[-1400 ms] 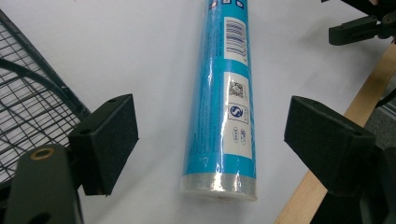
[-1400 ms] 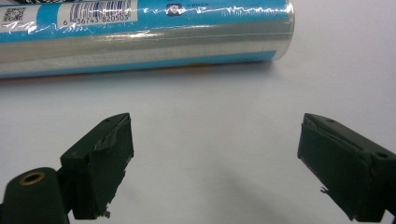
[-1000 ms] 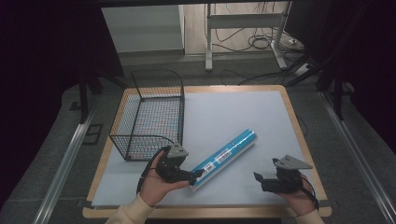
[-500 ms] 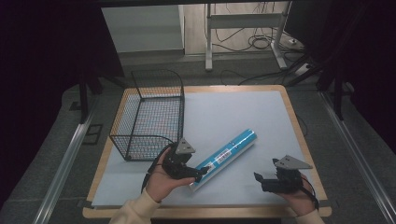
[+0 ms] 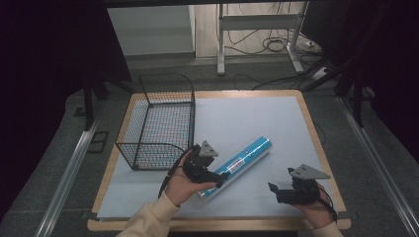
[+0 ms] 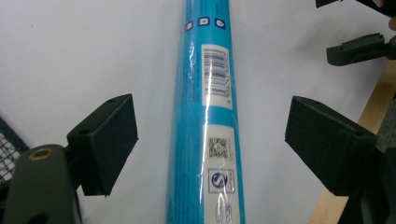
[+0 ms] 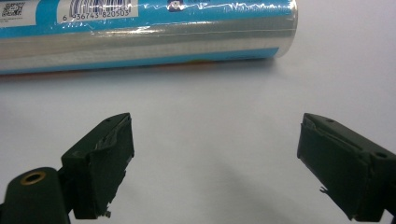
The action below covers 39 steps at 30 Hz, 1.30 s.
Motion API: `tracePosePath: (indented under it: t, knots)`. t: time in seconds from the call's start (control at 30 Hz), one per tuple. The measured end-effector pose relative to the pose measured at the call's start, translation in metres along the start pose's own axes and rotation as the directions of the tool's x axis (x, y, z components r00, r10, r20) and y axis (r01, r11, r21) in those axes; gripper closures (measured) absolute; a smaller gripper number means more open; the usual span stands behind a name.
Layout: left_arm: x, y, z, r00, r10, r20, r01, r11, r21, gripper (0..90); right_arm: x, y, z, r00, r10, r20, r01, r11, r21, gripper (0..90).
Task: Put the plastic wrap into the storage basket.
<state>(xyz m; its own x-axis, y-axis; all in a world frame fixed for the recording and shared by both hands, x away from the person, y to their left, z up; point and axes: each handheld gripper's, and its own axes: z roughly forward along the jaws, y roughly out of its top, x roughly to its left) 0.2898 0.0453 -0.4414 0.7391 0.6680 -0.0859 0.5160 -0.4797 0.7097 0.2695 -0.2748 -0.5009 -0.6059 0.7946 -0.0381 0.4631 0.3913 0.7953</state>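
Now the left gripper (image 5: 213,174) has moved onto the blue tube (image 5: 240,165).
Jaws wide, straddling it, nothing gripped; right gripper (image 5: 276,190) waits, open and empty.

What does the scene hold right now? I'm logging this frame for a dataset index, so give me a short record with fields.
surface: white mat on a wooden-edged table
main object: blue plastic-wrapped cylindrical roll, lying flat on the mat
container: black wire mesh basket, left of the roll, nothing visible inside
left gripper: open, fingers on either side of the roll, not touching it
right gripper: open, over bare mat near the roll's end
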Motion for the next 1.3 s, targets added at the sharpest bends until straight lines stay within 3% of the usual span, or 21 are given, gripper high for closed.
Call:
tracePosePath:
  t: [0.7, 1.3]
  knots:
    - [-0.007, 0.032, 0.021, 0.9990, 0.044, 0.002, -0.044, 0.9979, 0.047, 16.1, 0.000, 0.000, 0.000, 1.0000, 0.000, -0.003, 0.000, 1.0000, 0.000, 11.0]
    - [-0.005, 0.045, 0.043, 0.9990, 0.044, -0.002, -0.043, 0.9952, 0.088, 15.8, -0.001, -0.001, 0.000, 1.0000, -0.001, -0.004, 0.001, 1.0000, 0.001, 11.0]
